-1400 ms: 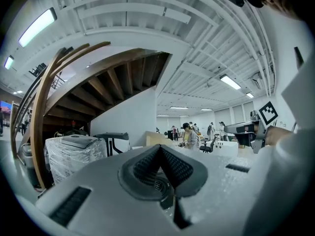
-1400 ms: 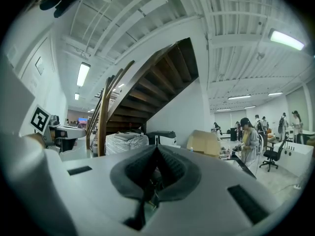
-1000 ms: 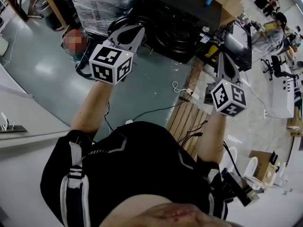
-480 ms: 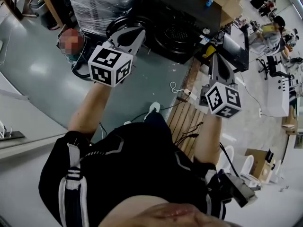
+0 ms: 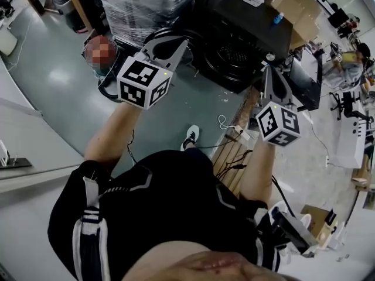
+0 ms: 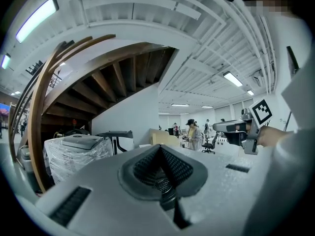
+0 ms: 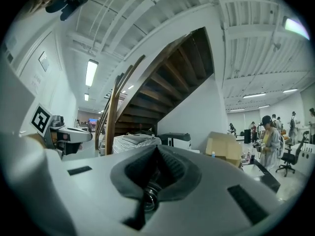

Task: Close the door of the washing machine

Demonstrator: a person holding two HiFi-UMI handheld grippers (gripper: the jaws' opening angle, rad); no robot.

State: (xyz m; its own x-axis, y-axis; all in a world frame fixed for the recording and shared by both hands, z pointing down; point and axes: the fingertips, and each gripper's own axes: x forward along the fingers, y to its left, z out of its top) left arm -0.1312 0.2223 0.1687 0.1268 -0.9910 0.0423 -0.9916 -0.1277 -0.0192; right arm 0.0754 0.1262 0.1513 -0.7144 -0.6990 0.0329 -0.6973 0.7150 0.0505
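The black washing machine (image 5: 249, 22) stands ahead on the floor, its round drum opening (image 5: 233, 54) facing me. Its dark round door (image 5: 149, 35) hangs open to the left, partly hidden behind my left gripper (image 5: 177, 47). That gripper is shut and empty, held level in front of the door. My right gripper (image 5: 272, 74) is also shut and empty, to the right of the drum opening. In the left gripper view the machine (image 6: 116, 140) is far beyond the shut left gripper (image 6: 160, 149). In the right gripper view the machine (image 7: 173, 139) is far beyond the shut right gripper (image 7: 157, 150).
A plastic-wrapped pallet load (image 5: 143, 2) stands left of the machine, with a cardboard box (image 5: 296, 7) on its right. Cables (image 5: 225, 124) and a wooden pallet (image 5: 234, 151) lie on the floor by my shoe (image 5: 190, 137). Desks, chairs and people fill the right side.
Both grippers have moved forward towards the machine, which now sits lower and larger in the head view. My shoe has stepped into sight. Both grippers stay shut.
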